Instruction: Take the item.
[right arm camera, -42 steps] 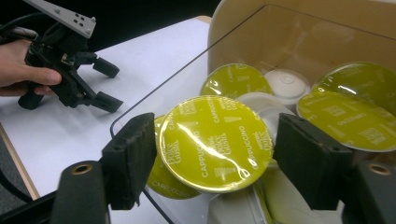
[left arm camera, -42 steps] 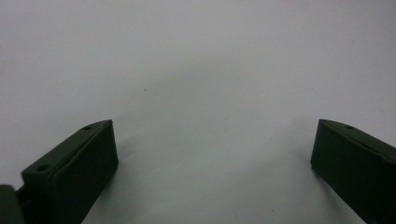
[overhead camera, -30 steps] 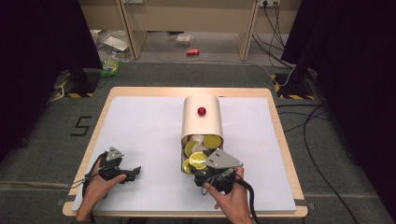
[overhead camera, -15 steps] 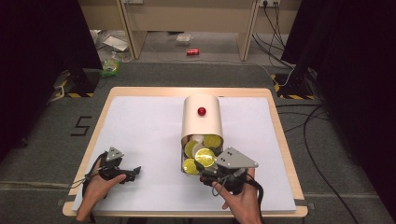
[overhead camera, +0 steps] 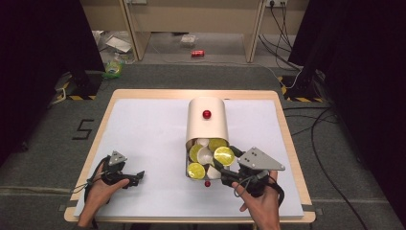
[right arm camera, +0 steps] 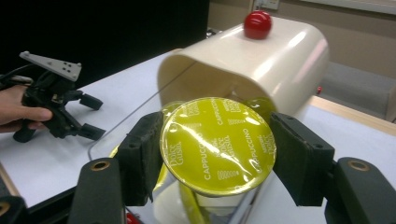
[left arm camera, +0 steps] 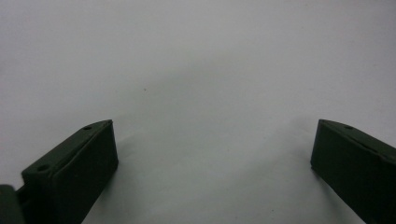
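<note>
The right gripper clasps a yellow foil-lidded coffee capsule by its sides, probably lifting it from the cream dome-lidded holder; the left gripper rests agape, clear.

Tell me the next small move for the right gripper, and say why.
Probably lift the capsule straight up and clear of the box. The right gripper has its jaws pressed on both sides of it, just above the other capsules in the open tray.

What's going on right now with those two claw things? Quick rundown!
Right gripper shut on yellow cappuccino capsule, held above the open drawer. Left gripper open, low over the white mat. Cream dispenser close behind; nothing blocking.
</note>
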### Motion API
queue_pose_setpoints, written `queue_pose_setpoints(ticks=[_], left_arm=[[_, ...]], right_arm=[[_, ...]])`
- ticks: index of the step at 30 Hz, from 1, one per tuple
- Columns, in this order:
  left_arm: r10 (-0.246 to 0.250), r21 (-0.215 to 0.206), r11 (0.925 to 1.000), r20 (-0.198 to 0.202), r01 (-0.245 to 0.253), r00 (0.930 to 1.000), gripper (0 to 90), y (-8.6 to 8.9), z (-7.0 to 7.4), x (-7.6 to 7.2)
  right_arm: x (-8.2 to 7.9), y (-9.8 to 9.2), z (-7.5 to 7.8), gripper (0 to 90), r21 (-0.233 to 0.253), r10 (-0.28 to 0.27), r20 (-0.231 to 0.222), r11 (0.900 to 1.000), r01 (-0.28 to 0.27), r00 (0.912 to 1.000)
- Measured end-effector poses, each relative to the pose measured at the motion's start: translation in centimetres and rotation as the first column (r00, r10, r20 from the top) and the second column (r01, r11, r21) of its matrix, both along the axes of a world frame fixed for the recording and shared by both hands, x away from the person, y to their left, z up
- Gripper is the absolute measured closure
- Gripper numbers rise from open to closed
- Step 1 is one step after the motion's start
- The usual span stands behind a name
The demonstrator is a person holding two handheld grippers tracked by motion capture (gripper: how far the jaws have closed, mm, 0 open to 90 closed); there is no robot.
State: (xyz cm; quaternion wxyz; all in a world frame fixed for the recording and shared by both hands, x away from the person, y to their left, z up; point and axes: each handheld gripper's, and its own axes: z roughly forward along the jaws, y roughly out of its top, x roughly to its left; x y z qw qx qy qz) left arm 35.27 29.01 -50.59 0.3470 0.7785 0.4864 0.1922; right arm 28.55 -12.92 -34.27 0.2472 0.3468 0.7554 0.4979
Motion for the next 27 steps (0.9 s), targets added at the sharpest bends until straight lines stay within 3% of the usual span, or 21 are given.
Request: queue_pose_setpoints(ticks=[12, 27], left_arm=[[0.0, 0.0, 1.0, 0.0, 0.0, 1.0, 0.0, 0.0, 0.0, 0.0], [0.001, -0.002, 1.0, 0.0, -0.001, 1.0, 0.0, 0.0, 0.0, 0.0]], right_arm=[[0.9, -2.7, -0.1, 38.3, 0.013, -0.087, -0.003, 0.996, 0.087, 0.9962], [2.4, -5.1, -1.6, 38.3, 0.006, -0.174, -0.027, 0.985, 0.174, 0.9844]])
